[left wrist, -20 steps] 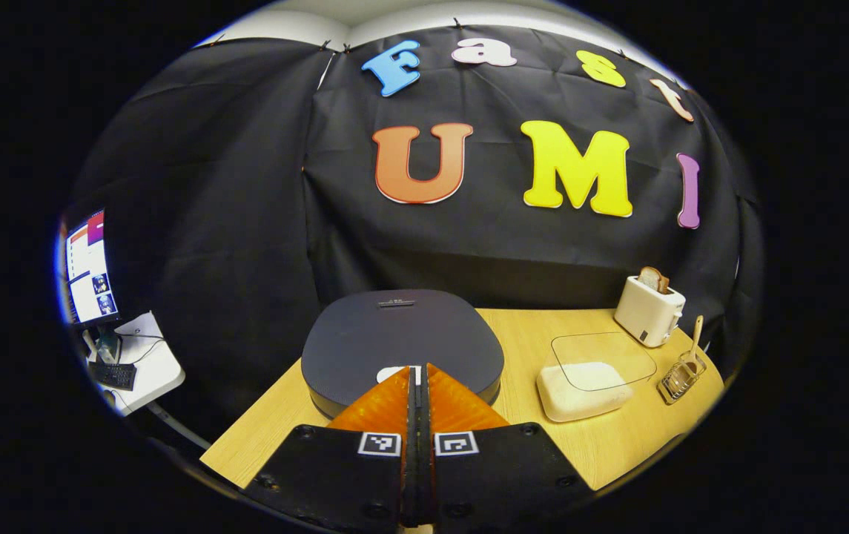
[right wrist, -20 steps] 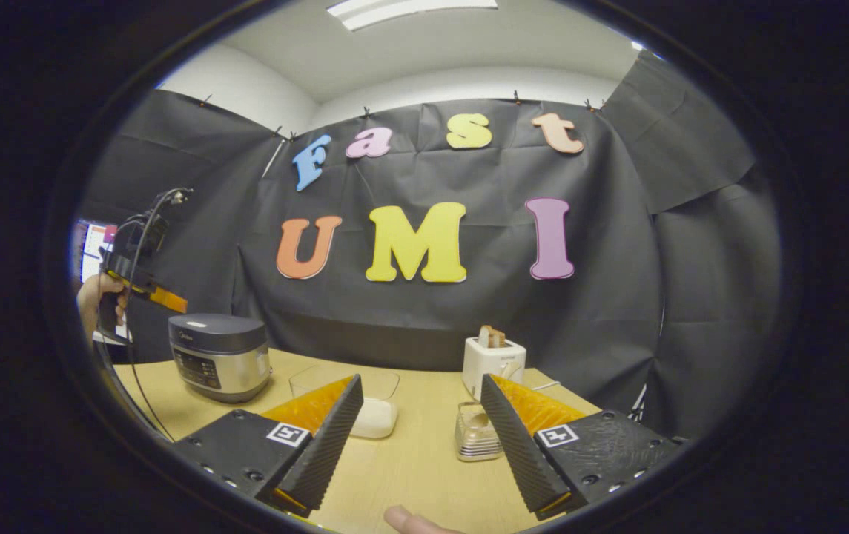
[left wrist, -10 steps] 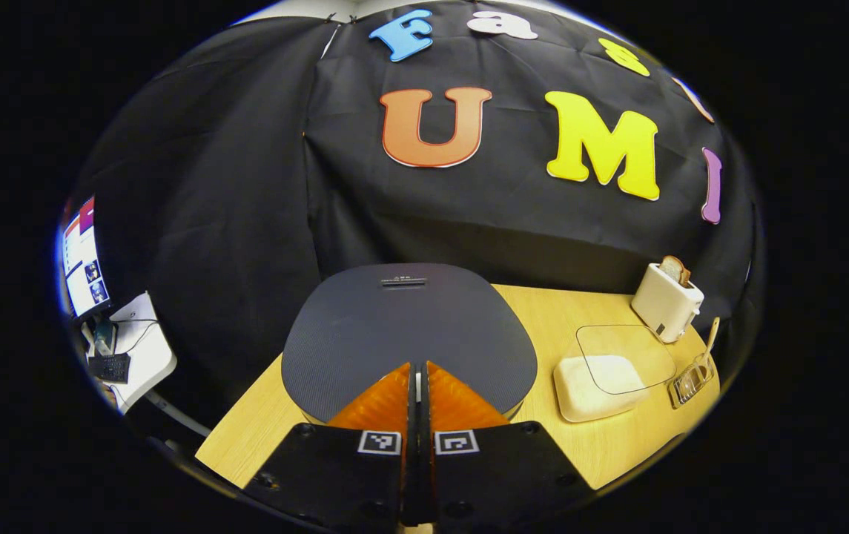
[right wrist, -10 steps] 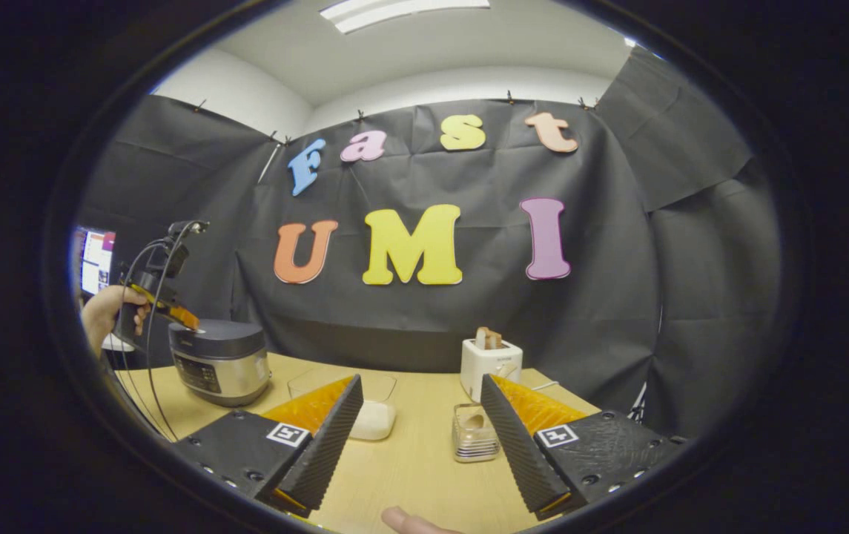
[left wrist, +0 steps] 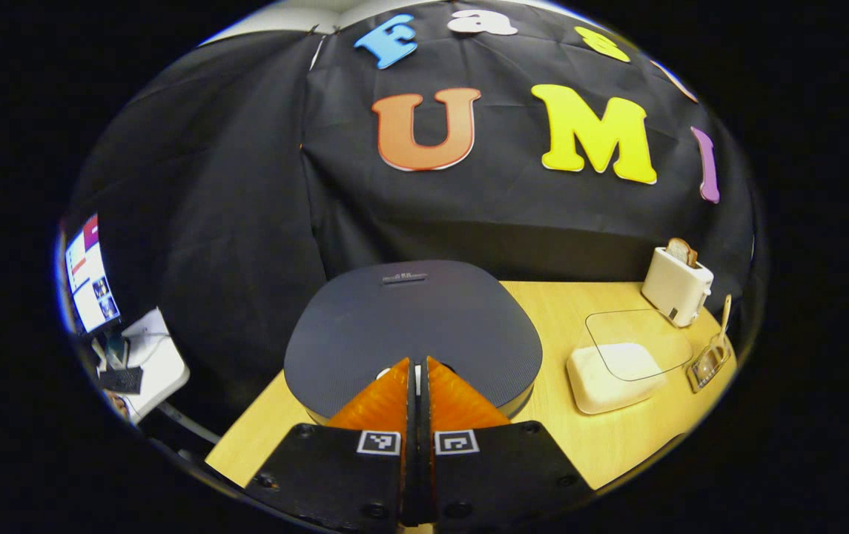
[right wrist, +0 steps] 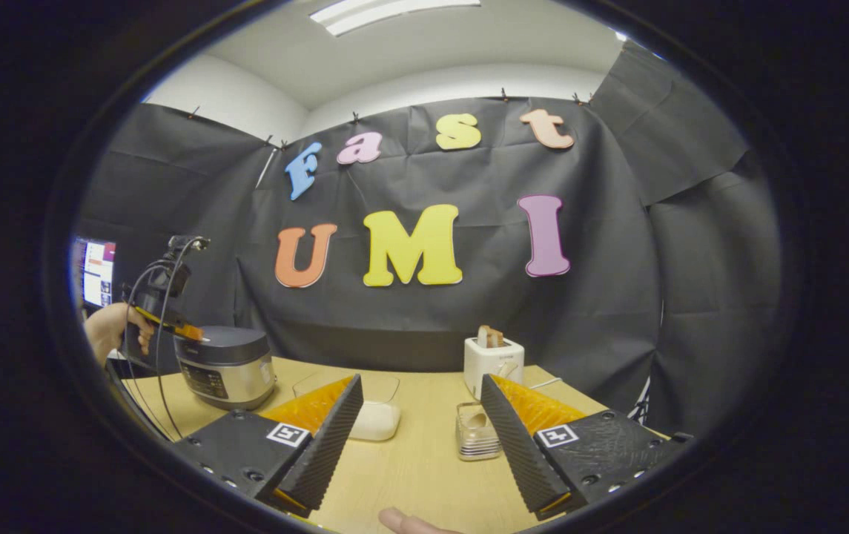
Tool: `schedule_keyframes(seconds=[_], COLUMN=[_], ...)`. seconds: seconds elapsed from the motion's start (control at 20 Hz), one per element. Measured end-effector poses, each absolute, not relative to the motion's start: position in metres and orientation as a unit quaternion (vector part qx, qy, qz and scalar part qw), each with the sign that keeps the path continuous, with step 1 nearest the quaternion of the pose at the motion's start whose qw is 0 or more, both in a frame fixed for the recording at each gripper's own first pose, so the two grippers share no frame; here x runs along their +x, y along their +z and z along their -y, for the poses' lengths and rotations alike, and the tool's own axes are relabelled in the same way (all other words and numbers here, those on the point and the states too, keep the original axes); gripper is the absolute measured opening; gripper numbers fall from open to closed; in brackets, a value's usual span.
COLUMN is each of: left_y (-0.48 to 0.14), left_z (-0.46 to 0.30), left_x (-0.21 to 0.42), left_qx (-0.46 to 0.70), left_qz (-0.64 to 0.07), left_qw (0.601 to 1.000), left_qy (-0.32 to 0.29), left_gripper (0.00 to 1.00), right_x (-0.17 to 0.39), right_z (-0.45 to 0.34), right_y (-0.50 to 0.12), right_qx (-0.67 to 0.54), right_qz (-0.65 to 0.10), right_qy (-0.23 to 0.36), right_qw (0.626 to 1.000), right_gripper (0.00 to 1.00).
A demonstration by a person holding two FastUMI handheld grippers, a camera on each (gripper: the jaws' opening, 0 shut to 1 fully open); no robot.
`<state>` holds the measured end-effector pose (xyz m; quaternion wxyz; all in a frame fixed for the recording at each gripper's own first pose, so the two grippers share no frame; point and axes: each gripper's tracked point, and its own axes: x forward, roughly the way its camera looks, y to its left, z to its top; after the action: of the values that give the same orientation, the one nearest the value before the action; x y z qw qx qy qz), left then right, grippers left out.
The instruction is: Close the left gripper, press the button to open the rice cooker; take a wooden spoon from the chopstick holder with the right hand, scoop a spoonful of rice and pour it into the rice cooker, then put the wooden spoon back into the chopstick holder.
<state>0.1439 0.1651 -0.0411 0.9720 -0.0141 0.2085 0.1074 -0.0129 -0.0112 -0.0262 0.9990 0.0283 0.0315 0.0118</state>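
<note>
The rice cooker (left wrist: 413, 326) has a dark textured lid, still down, with a pale button (left wrist: 392, 371) at its near edge. My left gripper (left wrist: 417, 365) is shut, its tips right at that button. In the right gripper view the rice cooker (right wrist: 228, 365) stands at the far left with the left gripper (right wrist: 188, 332) on its lid, held by a hand (right wrist: 109, 335). A clear box of rice (left wrist: 617, 363) sits right of the cooker. The wooden spoon (left wrist: 725, 314) stands in the clear chopstick holder (left wrist: 707, 363). My right gripper (right wrist: 417, 430) is open above the table, empty, with the chopstick holder (right wrist: 474, 432) between its fingers farther off.
A white toaster (right wrist: 492, 362) with a slice of bread stands at the back of the wooden table (right wrist: 409, 475). A monitor (left wrist: 90, 274) and a small white side table (left wrist: 150, 356) lie beyond the table's left edge. A fingertip (right wrist: 405, 521) shows at the bottom.
The left gripper came down onto the cooker lid and now rests at the button, which shows again beside its tips. The right gripper has stayed almost still.
</note>
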Motion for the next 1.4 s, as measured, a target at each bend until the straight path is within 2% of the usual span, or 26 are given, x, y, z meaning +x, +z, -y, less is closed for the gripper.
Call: schedule_keyframes(seconds=[0.2, 0.4, 0.55, 0.65, 0.7, 0.9, 1.0, 1.05, 1.35, 1.4], left_y=[-0.027, 0.043, 0.087, 0.105, 0.110, 0.111, 0.100, 0.095, 0.070, 0.066], left_z=[-0.165, -0.170, -0.144, -0.148, -0.144, -0.124, -0.119, -0.114, -0.085, -0.081], left_x=[0.141, 0.127, 0.097, 0.079, 0.071, 0.053, 0.045, 0.042, 0.021, 0.019], left_qx=[-0.048, -0.003, -0.031, -0.014, -0.007, 0.008, 0.012, 0.012, -0.001, -0.003], left_qz=[-0.199, -0.101, -0.058, -0.031, -0.024, -0.010, -0.018, -0.019, -0.007, -0.006], left_qw=[0.972, 0.984, 0.989, 0.990, 0.990, 0.992, 0.993, 0.993, 0.996, 0.996], left_qy=[0.119, 0.150, 0.129, 0.136, 0.136, 0.123, 0.118, 0.114, 0.087, 0.084], left_gripper=[0.03, 0.03, 0.04, 0.06, 0.12, 0.80, 0.89, 0.98, 0.98, 0.95], right_x=[-0.017, -0.020, -0.022, -0.023, -0.023, -0.020, -0.019, -0.017, 0.009, 0.018], right_z=[0.022, 0.033, 0.036, 0.039, 0.042, 0.046, 0.051, 0.053, 0.075, 0.080], right_y=[-0.018, -0.015, -0.013, -0.011, -0.011, -0.012, -0.015, -0.015, -0.027, -0.026], right_qx=[0.032, 0.035, 0.039, 0.036, 0.036, 0.031, 0.032, 0.035, 0.052, 0.055], right_qz=[-0.022, -0.020, -0.018, -0.016, -0.016, -0.012, -0.016, -0.017, -0.038, -0.039], right_qy=[0.005, -0.004, -0.007, -0.012, -0.016, -0.021, -0.026, -0.028, -0.043, -0.045], right_qw=[0.999, 0.999, 0.999, 0.999, 0.999, 0.999, 0.999, 0.999, 0.997, 0.997], right_gripper=[0.96, 0.96, 0.96, 0.96, 0.96, 0.95, 0.96, 0.95, 0.96, 0.95])
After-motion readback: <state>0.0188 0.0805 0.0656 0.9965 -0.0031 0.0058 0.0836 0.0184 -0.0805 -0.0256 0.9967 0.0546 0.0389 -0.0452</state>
